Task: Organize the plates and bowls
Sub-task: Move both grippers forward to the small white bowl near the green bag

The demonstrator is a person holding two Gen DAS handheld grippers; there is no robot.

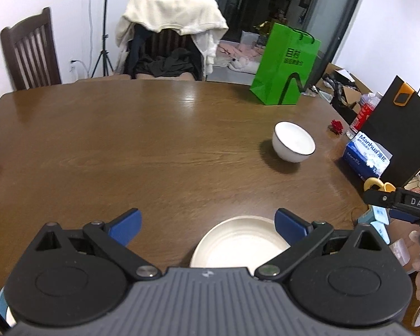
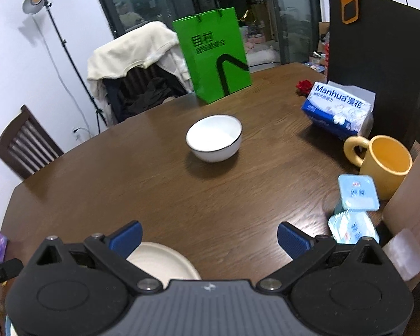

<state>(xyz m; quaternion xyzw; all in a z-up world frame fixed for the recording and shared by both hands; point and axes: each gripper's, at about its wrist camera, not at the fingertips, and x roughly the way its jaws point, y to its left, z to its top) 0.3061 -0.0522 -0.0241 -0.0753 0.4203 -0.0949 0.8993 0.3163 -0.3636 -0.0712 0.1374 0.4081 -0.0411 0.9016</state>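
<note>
Plate, cream, lies on my wooden table at six o'clock, just ahead of the left gripper, whose jaws stand released and empty. Bowl, white with a dark rim, sits upright at twelve o'clock from my right gripper, likewise spread wide, grasping nothing.

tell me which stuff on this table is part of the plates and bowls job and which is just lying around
Part of the job:
white bowl
cream plate

Just lying about:
green bag
black bag
tissue pack
yellow mug
red flower
small blue packets

Both grippers, left and right, are open and empty.
</note>
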